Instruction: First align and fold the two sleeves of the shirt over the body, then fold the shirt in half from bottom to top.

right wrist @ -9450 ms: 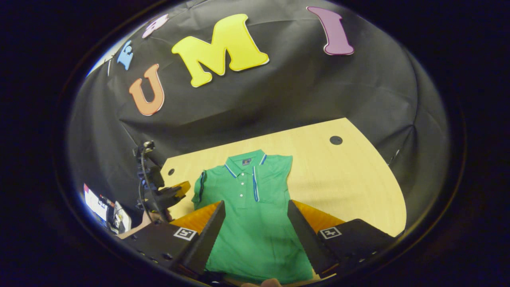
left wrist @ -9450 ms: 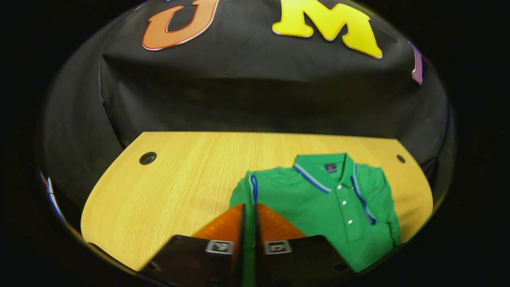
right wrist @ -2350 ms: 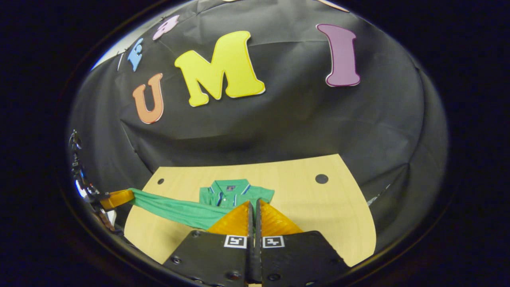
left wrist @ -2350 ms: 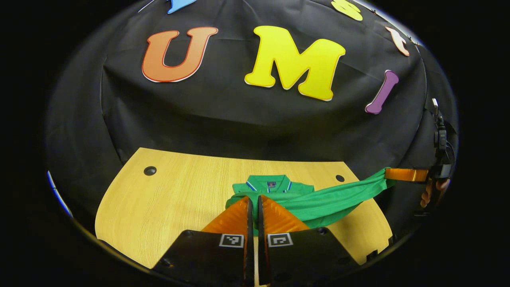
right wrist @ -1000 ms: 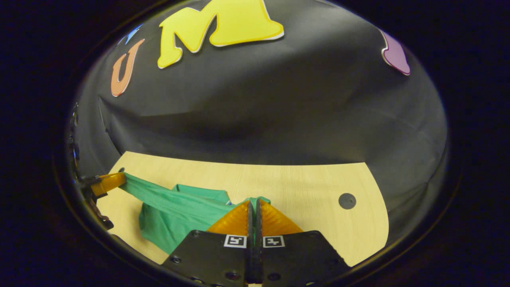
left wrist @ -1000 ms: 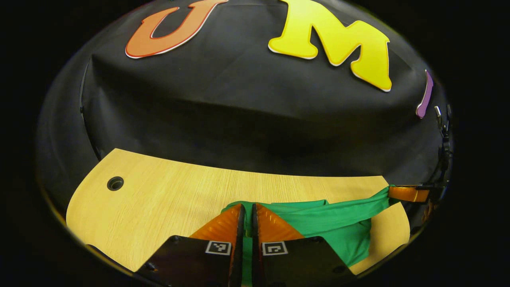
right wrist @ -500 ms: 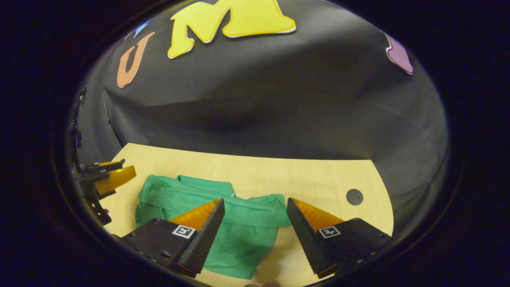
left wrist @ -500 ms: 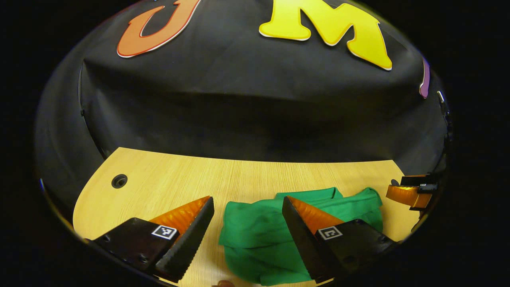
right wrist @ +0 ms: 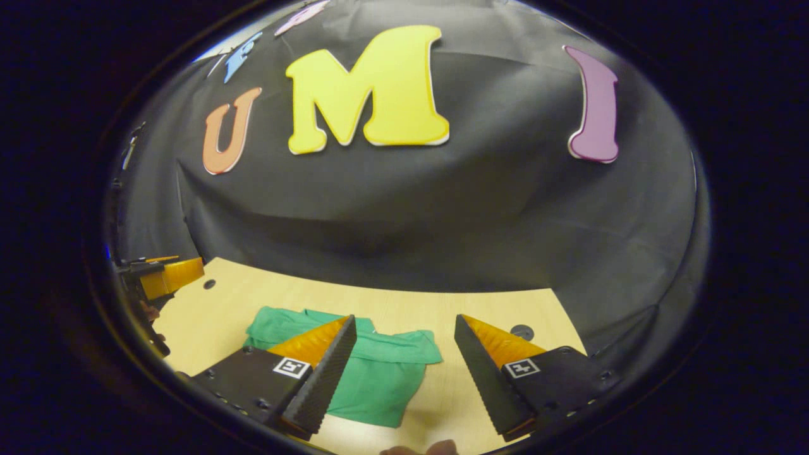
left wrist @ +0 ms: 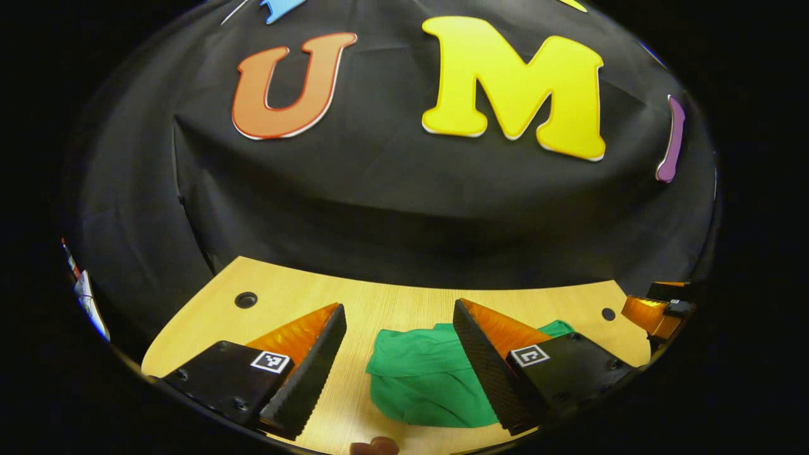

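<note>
Light wood-grain table (left wrist: 392, 303), rounded corners, round cable holes (left wrist: 246, 299) near its far corners, bearing one green shirt (left wrist: 423, 385), folded into a rumpled bundle, lying directly on its surface.

Two hand-held claws, each with black bodies and wedge fingers

The left claw (left wrist: 399, 322) has two tapering, wedge-shaped fingers with ridged inner faces, mounted on black blocks; each block carries a small square black-and-white marker and round screw heads. The right claw (right wrist: 405, 335) is built the same way, with one marker per block and screws along the block edges. A fingertip shows at the bottom edge of each view.
</note>
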Tool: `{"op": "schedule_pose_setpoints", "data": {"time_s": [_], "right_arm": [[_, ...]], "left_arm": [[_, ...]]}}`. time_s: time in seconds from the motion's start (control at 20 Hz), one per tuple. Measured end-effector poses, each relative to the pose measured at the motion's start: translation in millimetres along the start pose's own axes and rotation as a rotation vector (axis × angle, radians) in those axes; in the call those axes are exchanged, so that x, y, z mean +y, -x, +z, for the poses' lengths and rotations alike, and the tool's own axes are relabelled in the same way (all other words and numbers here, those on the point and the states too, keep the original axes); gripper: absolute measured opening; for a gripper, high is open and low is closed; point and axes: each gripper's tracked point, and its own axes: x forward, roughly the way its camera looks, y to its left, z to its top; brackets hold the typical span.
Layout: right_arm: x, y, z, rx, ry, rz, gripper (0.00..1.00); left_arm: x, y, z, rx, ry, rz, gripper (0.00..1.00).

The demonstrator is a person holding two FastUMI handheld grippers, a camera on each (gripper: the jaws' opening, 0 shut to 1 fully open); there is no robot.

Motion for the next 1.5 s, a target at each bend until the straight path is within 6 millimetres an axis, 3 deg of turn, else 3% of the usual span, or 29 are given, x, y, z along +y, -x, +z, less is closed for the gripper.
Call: {"op": "schedule_pose_setpoints", "data": {"time_s": [0.15, 0.3, 0.4, 0.7, 0.85, 0.95, 1.05, 1.25, 1.5], "right_arm": [[-1.5, 46.1, 27.6, -0.104, -0.003, -0.003, 0.95], [1.9, 95.0, 41.4, -0.178, 0.002, -0.006, 0.97], [9.6, 128.9, 46.8, -0.217, 0.004, -0.004, 0.95], [40.5, 227.9, 48.0, -0.316, -0.005, -0.045, 0.95], [54.9, 271.8, 33.0, -0.33, 0.006, -0.066, 0.95], [68.9, 295.6, 20.6, -0.319, -0.005, -0.051, 0.95], [70.2, 316.6, 11.7, -0.307, -0.001, -0.071, 0.96], [71.4, 352.8, 20.6, -0.37, 0.018, -0.107, 0.96], [71.1, 371.7, 28.5, -0.405, 0.035, -0.12, 0.95]], "left_arm": [[-1.2, 57.3, 26.6, -0.082, -0.004, 0.03, 1.0], [-8.3, 112.2, 50.3, -0.165, -0.022, 0.023, 1.0], [-13.3, 143.5, 54.2, -0.187, -0.023, -0.003, 1.0], [2.9, 233.5, 61.3, -0.266, -0.049, -0.004, 1.0], [5.1, 272.2, 61.6, -0.316, -0.073, -0.038, 1.0], [6.0, 290.7, 57.5, -0.333, -0.079, -0.066, 1.0], [6.6, 306.0, 53.6, -0.337, -0.065, -0.087, 1.0], [8.8, 329.9, 59.6, -0.356, -0.063, -0.098, 1.0], [10.4, 347.3, 73.5, -0.381, -0.046, -0.089, 1.0]]}}
